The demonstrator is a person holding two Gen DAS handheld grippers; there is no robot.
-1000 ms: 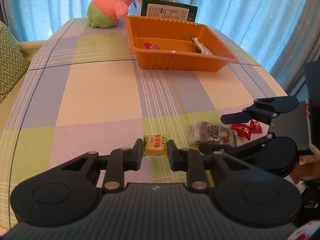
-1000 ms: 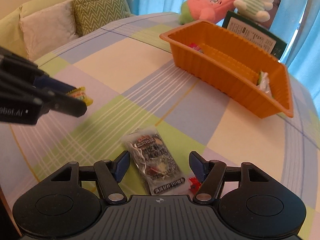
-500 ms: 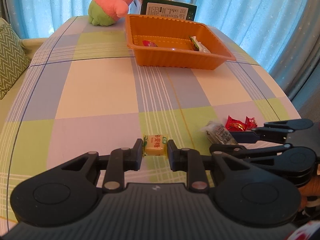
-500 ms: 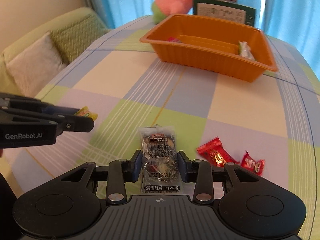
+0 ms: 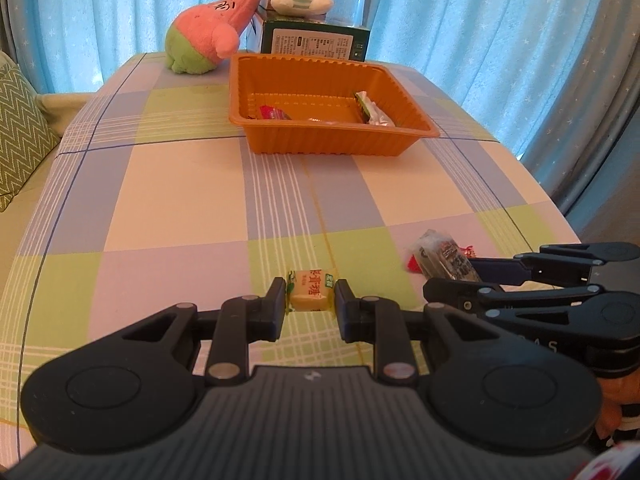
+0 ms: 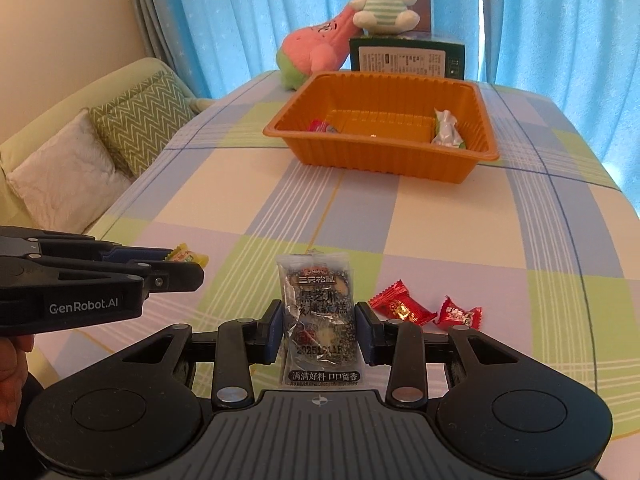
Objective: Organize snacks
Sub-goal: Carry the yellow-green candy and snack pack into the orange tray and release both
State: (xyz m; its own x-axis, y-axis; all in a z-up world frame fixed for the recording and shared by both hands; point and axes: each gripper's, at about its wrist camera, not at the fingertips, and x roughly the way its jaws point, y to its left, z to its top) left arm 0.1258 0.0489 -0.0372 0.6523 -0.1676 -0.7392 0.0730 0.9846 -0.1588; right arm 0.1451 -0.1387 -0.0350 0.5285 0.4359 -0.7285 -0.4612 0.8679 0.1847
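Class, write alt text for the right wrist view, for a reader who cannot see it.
The right claw grips a clear black-sesame snack packet above a checked tablecloth. Two red candies lie to its right; the left claw holds a yellow candy at left. Farther back sits an orange tray holding a few snacks.

The orange tray (image 5: 332,142) is ribbed, semi-glossy plastic. A smooth checked cloth covers the table (image 5: 180,184). The dark sesame packet (image 6: 318,312) is crinkled, shiny clear film, and the red candies (image 6: 402,307) at its 3 o'clock wear glossy foil. Both toys (image 6: 316,50) are fuzzy plush. The right tool (image 6: 319,334) is matt black plastic.
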